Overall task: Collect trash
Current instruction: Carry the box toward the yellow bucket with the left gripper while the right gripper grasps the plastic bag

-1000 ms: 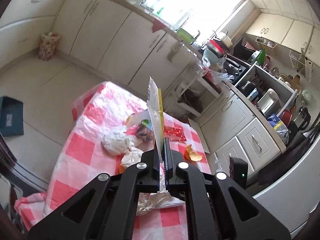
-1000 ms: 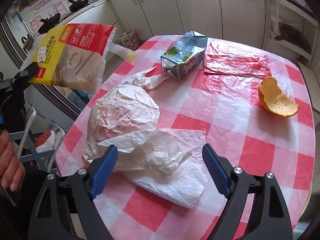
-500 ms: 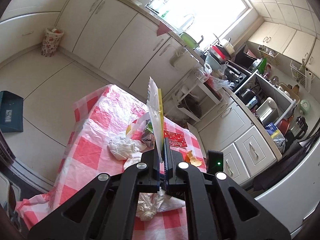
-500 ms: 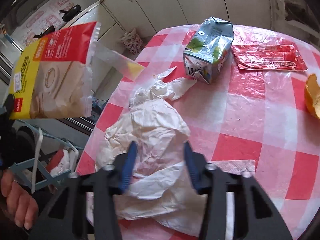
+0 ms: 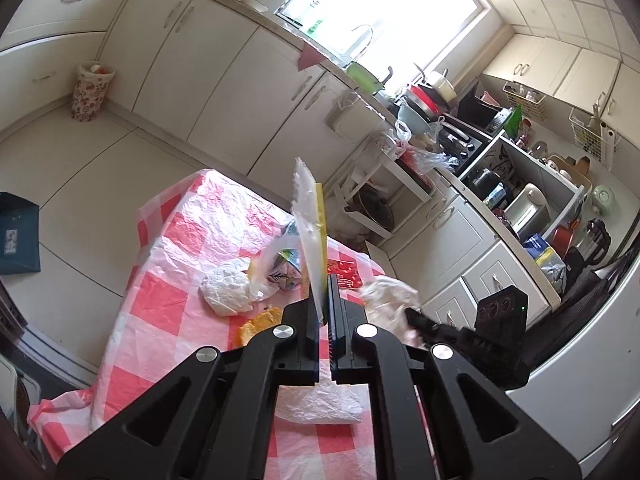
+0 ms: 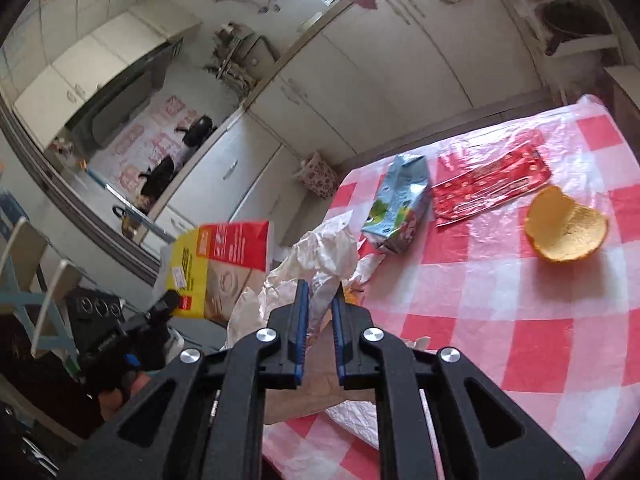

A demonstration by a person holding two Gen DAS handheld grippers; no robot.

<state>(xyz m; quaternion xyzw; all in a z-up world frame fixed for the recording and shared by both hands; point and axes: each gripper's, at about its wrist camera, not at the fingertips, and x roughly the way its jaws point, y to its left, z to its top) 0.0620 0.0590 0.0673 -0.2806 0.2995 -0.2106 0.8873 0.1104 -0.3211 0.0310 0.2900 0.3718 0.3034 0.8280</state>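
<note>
Right gripper (image 6: pixel 320 304) jaws just closed on crumpled white paper wad (image 6: pixel 316 264); left gripper (image 5: pixel 324 312) clamps yellow-red plastic bag (image 5: pixel 310 232). Risk: loose wad slips w/ thin pinch, misses bag mouth.

**Daylit kitchen, blown-out window, fisheye warp**

Daylight floods from the window (image 5: pixel 384 12) at the upper middle of the left wrist view, overexposed to white. Cabinets curve toward dark vignetted corners. The right wrist view is softly motion-blurred, especially upper left.

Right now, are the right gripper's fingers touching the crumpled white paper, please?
Touching: in the right wrist view, the right gripper has its fingers pinched on the crumpled white paper.
</note>
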